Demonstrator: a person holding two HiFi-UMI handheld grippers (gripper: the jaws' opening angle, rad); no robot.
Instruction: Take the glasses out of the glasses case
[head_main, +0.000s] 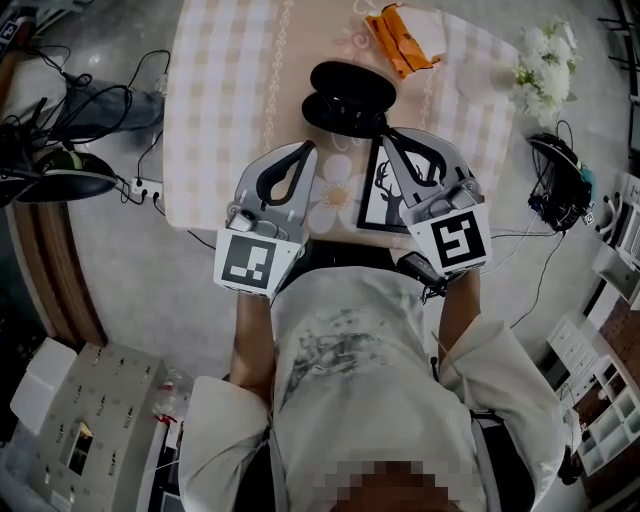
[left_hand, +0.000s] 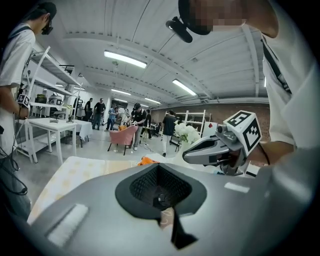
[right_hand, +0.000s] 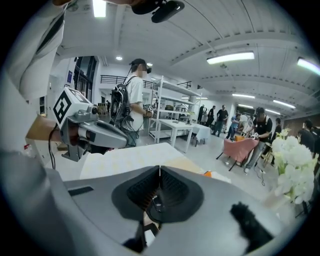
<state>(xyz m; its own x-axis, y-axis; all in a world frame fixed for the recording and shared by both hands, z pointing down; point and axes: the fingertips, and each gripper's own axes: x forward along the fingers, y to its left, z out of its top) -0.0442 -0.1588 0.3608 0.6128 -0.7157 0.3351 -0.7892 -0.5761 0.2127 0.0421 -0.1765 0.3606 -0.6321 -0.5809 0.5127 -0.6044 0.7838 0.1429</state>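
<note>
Two-handed, from the head view: holding left gripper (head_main: 306, 150) and right gripper (head_main: 386, 137) side by side above the table (head_main: 220, 100), near the black glasses case (head_main: 345, 95) but apart from it. Left gripper view: jaws pinched together, empty. Right gripper view: likewise closed on nothing.

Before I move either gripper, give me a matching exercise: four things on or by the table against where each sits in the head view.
Things:
1. glasses case
2. orange packet
3. white flowers
4. deer picture

Places:
A. near edge of the table, partly under the right gripper
B. far right, by the table's corner
C. middle of the table, just ahead of the left gripper
D. far side of the table, beyond the case

Pairs: 1-C, 2-D, 3-B, 4-A.
</note>
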